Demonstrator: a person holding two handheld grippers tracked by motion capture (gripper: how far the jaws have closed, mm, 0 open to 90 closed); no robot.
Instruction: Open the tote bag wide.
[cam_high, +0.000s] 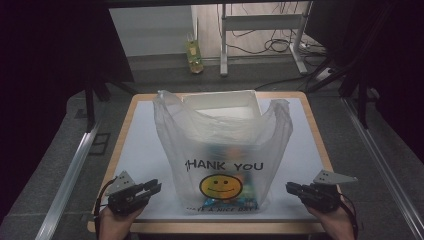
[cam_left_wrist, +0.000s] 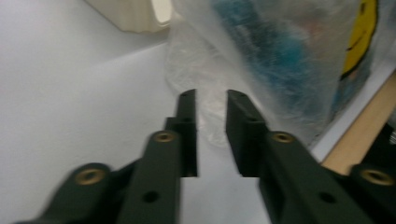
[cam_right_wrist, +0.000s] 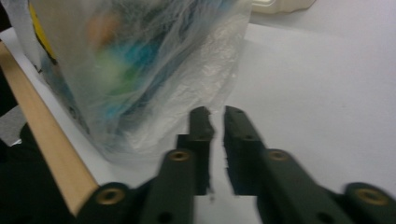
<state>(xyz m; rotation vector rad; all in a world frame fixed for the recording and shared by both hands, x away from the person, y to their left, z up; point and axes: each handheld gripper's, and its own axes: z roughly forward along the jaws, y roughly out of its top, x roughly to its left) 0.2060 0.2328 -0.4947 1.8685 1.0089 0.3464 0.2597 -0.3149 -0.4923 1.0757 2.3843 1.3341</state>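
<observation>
Thin crinkled translucent plastic bag (cam_high: 222, 150), smiley print, stands upright mid-table on white mat (cam_high: 145, 150), before rigid cream bin (cam_high: 220, 102). Left gripper (cam_high: 156, 187) and right gripper (cam_high: 290, 187) flank its base, jaws nearly together, holding nothing. Gripper views reveal blurred blue packaging inside bag

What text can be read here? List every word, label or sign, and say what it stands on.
"THANK YOU": black capitals on the front of the plastic bag, above its yellow smiley face.
A line of small print along the bag's bottom edge, under the smiley: too small and blurred to read.
Colourful packaging inside the bag: print too blurred to read.
Green-and-yellow item on the floor beyond the table: no legible text.
</observation>
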